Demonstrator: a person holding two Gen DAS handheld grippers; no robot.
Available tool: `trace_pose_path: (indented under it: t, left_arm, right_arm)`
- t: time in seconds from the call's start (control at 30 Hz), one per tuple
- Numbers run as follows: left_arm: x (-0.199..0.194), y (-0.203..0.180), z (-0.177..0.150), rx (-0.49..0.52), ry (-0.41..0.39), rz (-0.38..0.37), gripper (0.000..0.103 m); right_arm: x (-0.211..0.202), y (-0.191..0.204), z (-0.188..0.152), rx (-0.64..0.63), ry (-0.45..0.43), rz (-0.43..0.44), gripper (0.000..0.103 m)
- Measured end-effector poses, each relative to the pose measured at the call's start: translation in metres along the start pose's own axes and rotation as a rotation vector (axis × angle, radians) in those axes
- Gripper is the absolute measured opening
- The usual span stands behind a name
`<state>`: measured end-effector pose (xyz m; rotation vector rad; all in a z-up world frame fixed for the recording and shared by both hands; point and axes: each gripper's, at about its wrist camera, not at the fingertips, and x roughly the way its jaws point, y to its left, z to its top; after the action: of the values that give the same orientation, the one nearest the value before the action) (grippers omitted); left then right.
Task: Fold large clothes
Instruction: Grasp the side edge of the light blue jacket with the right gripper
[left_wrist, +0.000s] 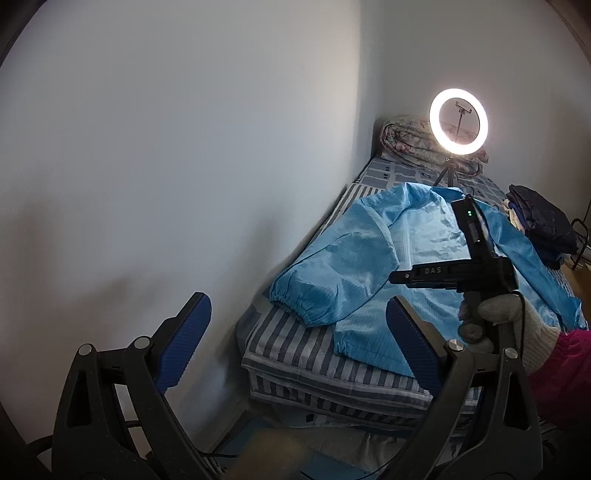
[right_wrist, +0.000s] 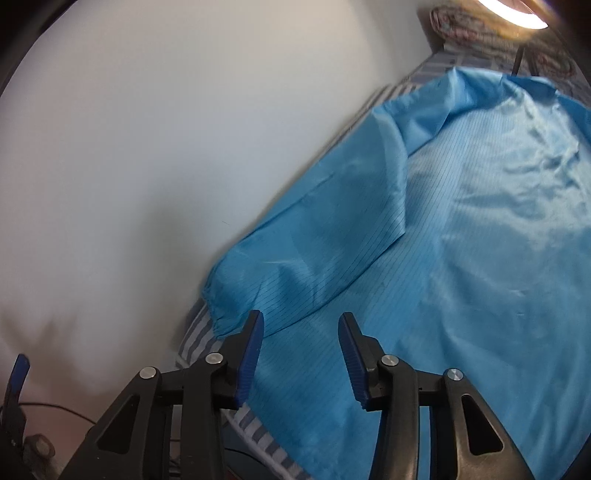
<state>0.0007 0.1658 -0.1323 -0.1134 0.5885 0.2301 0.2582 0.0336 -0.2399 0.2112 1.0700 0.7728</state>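
Observation:
A large light-blue jacket lies spread on a striped bed, one sleeve with an elastic cuff folded across its body. My left gripper is open and empty, held short of the bed's near end. My right gripper is open and empty, just above the jacket near the sleeve cuff. The right gripper's body also shows in the left wrist view, held by a gloved hand over the jacket.
A white wall runs along the bed's left side. A lit ring light on a tripod stands on the bed's far end before a rolled quilt. A pile of dark clothes lies at the right.

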Motion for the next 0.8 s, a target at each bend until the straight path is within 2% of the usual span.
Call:
trace_pose_path:
  t: [0.23, 0.37, 0.5, 0.57, 0.63, 0.7, 0.8]
  left_arm:
    - [0.035, 0.000, -0.011, 0.012, 0.064, -0.032, 0.098]
    - [0.043, 0.001, -0.016, 0.008, 0.073, -0.051, 0.097]
    - [0.052, 0.008, -0.018, -0.020, 0.084, -0.061, 0.095]
    - [0.057, 0.010, -0.019, -0.028, 0.098, -0.058, 0.089]
    - [0.060, 0.011, -0.020, -0.032, 0.108, -0.059, 0.086]
    - [0.064, 0.009, -0.022, -0.028, 0.117, -0.060, 0.084]
    - [0.067, 0.004, -0.022, -0.025, 0.120, -0.075, 0.083]
  right_arm:
    - [0.056, -0.023, 0.006, 0.100, 0.113, -0.005, 0.043]
    - [0.070, -0.038, 0.003, 0.194, 0.117, 0.033, 0.043]
    - [0.074, -0.040, 0.008, 0.214, 0.091, 0.051, 0.043]
    - [0.076, -0.039, 0.014, 0.208, 0.085, 0.052, 0.035]
    - [0.081, -0.037, 0.018, 0.193, 0.099, 0.062, 0.006]
    - [0.080, -0.042, 0.018, 0.190, 0.103, 0.075, 0.001]
    - [0.066, -0.046, 0.020, 0.170, 0.090, 0.073, 0.000]
